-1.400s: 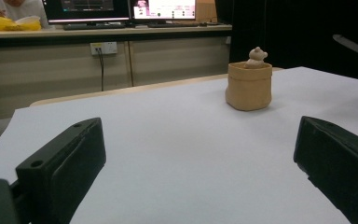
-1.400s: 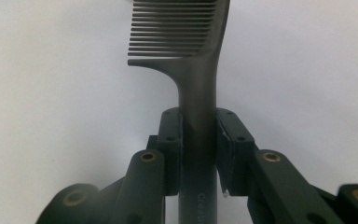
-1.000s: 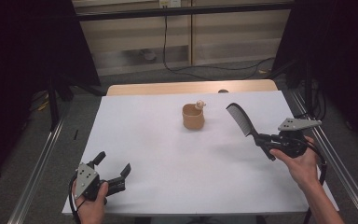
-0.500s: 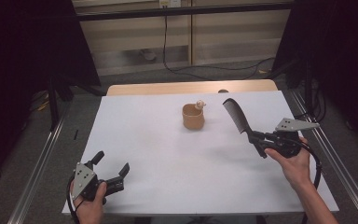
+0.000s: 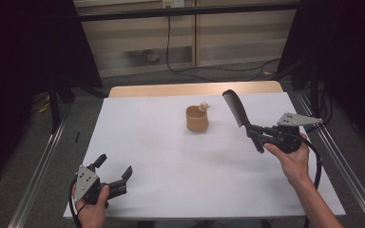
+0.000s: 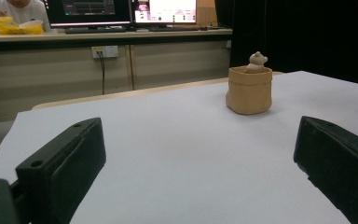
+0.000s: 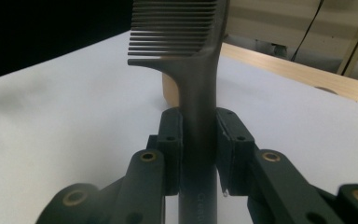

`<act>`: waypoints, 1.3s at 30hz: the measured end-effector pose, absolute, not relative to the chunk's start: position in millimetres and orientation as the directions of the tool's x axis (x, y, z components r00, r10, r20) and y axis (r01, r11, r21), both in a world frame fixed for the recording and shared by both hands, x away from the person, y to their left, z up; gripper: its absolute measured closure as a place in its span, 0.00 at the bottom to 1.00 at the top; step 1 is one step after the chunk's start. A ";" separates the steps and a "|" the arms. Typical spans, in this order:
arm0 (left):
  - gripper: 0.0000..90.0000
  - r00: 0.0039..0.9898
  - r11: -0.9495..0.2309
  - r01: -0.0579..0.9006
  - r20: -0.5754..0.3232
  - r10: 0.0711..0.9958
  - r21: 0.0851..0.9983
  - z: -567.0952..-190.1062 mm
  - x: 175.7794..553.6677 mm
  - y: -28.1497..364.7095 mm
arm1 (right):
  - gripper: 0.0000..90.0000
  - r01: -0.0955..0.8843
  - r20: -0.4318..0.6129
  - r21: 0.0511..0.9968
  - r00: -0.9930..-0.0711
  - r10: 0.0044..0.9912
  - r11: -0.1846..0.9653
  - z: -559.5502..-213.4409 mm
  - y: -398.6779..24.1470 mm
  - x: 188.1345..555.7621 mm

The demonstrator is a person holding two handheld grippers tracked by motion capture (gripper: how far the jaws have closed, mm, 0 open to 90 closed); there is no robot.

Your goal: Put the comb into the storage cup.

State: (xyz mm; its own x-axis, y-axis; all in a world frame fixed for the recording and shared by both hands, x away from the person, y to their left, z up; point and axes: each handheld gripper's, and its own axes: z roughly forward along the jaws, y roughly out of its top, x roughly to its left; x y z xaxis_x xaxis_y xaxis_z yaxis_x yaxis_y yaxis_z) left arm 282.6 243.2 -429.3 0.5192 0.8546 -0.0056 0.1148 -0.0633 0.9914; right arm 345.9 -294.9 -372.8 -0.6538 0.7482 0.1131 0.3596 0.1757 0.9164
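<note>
Our right claw (image 5: 257, 136) grips the black comb (image 5: 233, 107) near the cup (image 5: 196, 118); our left claw (image 5: 113, 174) sits open

High view: fixed above near table edge, faces forward and down, whole white table (image 5: 171, 156) in frame, far off. Left gripper view: low at table's 7 o'clock corner, near surface, faces tan cup (image 6: 249, 89) toward 1 o'clock. Right gripper view: close behind black comb (image 7: 186, 56), faces 10 o'clock. All 3 share cup.
</note>
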 end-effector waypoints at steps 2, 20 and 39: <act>0.03 0.519 -0.066 0.116 -0.004 0.855 0.991 -429.4 283.0 243.9 | 0.81 0.353 0.120 0.921 -0.657 0.744 0.163 -371.4 -292.3 349.5; 0.03 0.521 -0.064 0.111 -0.003 0.853 0.992 -428.6 282.4 244.8 | 0.81 0.300 0.120 0.946 -0.673 0.730 0.121 -365.2 -266.4 377.2; 0.03 0.522 -0.058 0.114 -0.010 0.853 0.992 -429.1 282.8 244.5 | 0.81 0.258 0.129 0.963 -0.691 0.711 0.076 -360.1 -242.9 403.8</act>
State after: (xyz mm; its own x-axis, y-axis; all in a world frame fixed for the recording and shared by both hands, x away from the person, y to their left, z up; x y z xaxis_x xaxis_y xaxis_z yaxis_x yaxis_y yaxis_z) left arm 282.8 244.5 -429.1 0.5221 0.8528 -0.0104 0.1138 -0.0576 0.9918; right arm 403.8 -242.9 -360.1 -0.6915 0.7107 0.1291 0.2575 0.0756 0.9633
